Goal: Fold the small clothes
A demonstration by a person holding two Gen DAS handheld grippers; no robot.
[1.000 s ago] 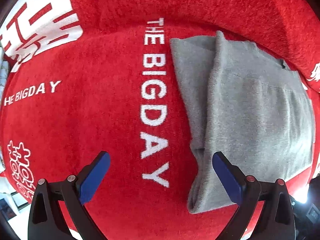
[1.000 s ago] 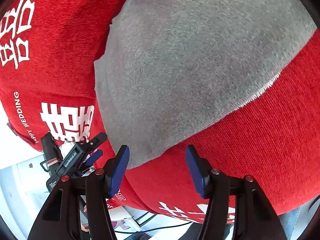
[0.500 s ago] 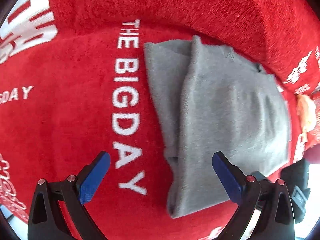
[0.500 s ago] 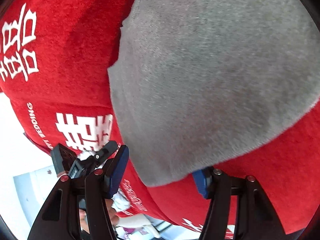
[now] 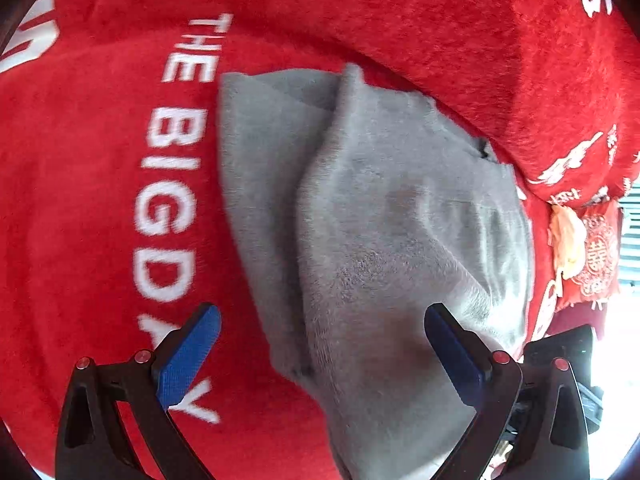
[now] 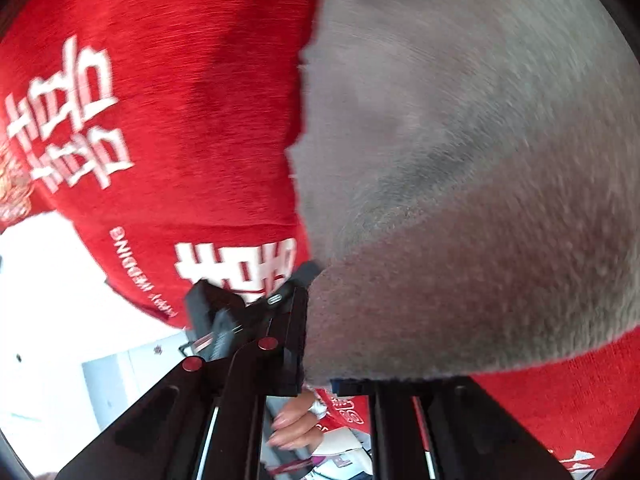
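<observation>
While the gray garment [image 5: 384, 240] lies partly folded on the red blanket [image 5: 100, 200], the left hand-held gripper [image 5: 320, 348] sits over its near end with both blue pads wide apart, nothing pinched. One blue pad [image 5: 188, 354] is over bare red fabric next to the white "THE BIG DAY" lettering [image 5: 172, 184], and the other one is over the gray cloth itself. You can see a long fold ridge running down the garment, so one side is doubled over on the other, and the near corner droops toward the camera between the pads.

Over in the right wrist view it's pretty blurry, but the right hand-held gripper [image 6: 320, 380] looks closed up tight on the edge of the gray garment [image 6: 460, 160]; the cloth fills most of the frame and hangs right over the fingers, so the pads are mostly buried under it. The red blanket [image 6: 180, 100] shows to the left with big white Chinese characters [image 6: 68, 120] on it. There's also the other black gripper body [image 6: 224, 320] poking in at lower left, and some fingers of a person [image 6: 292, 424] down at the bottom.
</observation>
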